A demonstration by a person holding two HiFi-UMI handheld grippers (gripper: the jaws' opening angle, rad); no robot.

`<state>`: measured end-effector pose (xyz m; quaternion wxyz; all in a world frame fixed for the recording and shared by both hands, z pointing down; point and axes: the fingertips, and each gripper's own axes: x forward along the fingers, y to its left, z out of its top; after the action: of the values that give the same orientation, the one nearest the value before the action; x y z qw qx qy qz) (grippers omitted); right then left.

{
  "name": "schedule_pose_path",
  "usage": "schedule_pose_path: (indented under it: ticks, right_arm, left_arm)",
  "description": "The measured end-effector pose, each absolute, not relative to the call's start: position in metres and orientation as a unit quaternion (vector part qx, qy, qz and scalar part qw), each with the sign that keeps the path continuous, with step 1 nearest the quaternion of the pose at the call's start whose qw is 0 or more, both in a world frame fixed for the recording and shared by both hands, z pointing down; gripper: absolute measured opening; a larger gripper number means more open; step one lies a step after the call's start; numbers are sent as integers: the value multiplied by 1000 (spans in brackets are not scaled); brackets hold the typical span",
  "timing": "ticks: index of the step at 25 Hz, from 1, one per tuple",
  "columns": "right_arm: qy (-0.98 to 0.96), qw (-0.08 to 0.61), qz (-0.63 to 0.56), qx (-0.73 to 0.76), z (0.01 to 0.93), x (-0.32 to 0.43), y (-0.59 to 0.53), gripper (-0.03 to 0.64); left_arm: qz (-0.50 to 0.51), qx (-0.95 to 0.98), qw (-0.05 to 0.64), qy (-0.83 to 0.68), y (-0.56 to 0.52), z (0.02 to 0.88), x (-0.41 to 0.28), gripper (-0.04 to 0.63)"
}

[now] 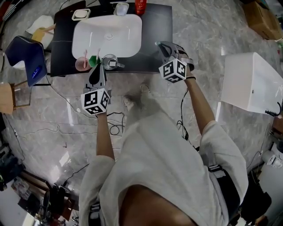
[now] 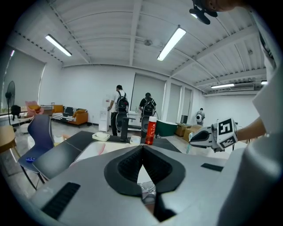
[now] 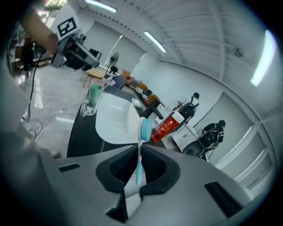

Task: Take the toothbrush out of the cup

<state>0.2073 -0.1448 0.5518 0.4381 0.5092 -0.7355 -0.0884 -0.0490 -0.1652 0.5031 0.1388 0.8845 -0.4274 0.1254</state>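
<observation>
On grey marble floor [image 1: 208, 31], a black rectangular countertop [image 1: 154, 31] with a white round-cornered sink basin [image 1: 107, 35] set in it. Along its near edge, side by side: a pink plastic cup [image 1: 82, 64], a green plastic cup [image 1: 93, 61], a clear glass cup [image 1: 109, 61]. At the back edge, a red bottle [image 1: 140, 6]. Over the countertop's right part, well apart from the cups: right gripper [image 3: 139, 146] narrowed onto the handle of a turquoise toothbrush [image 3: 139, 163], bristle head poking out past the jaw tips. Left gripper [image 2: 142, 146] closed tip to tip, nothing pinched, just beside the clear glass cup.
</observation>
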Motion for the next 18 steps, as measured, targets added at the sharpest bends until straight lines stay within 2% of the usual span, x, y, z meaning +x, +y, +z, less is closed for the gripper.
schedule_pose_path:
  ticks: [10,18]
  right_arm:
    - [-695,605,-164,351,641,195,-157,38]
    - [-685,649,-186,274,679,181,-168,37]
  left_arm:
    - [126,875,143,-444,-161,504,-66,25]
    - [135,869,143,-453,-157,508,-79,25]
